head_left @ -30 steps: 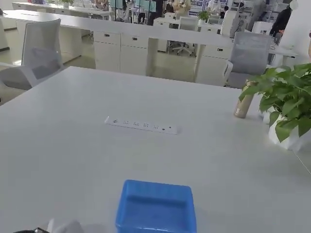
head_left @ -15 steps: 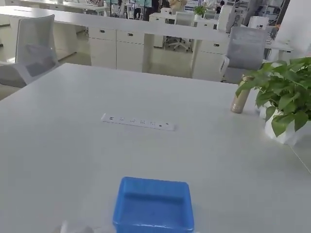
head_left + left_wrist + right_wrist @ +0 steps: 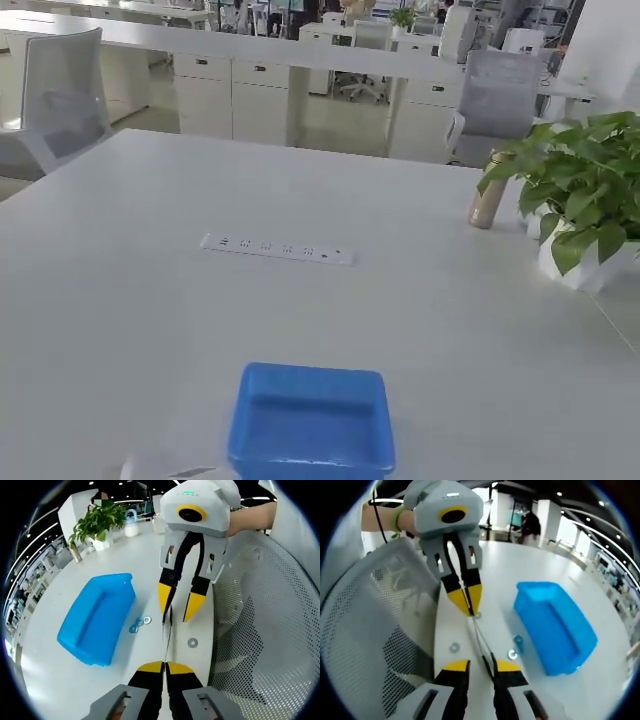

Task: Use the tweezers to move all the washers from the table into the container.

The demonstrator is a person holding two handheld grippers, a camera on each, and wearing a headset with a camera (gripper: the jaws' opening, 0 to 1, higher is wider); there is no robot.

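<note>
**Item 1, left tool** [image 3: 165, 666]: jaws clamped on one end of the tweezers [image 3: 165, 635], on the person's side of the container [image 3: 82, 642].

**Item 2, tweezers:** a thin metal pair lying low over the surface [image 3: 120, 300]. Its two arms spread toward the right tool [image 3: 481, 666]. Judged springy and slick, so a hold partway along the arms should let a squeeze close the tips.

**Item 3, right tool:** jaws parted, straddling the tweezers without pinching them, and facing the left tool.

**Item 4, washers, three counted:**
- One silver washer [image 3: 192, 642] lies on the side of the tweezers away from the container.
- One silver washer [image 3: 147, 620] and one bluish washer [image 3: 134, 628] lie side by side between the tweezers and the container, just beside its wall.
- All lie flat on the surface, and none shows inside the container.
- Judged light, hard, thin and slippery. Lying flush, they offer little edge, so the likeliest hold is one tip through the hole and the other on the outer rim, with a gentle squeeze so the washer does not flick away.

**Item 5, container:** a blue rectangular tray, open-topped with low walls. Its interior appears bare.

**Item 6, beyond the container:**
- A white power strip [image 3: 275, 250] lies well apart from it.
- A tan bottle [image 3: 488, 205] stands farther off.
- A potted plant [image 3: 580, 190] stands beside the bottle.
</note>
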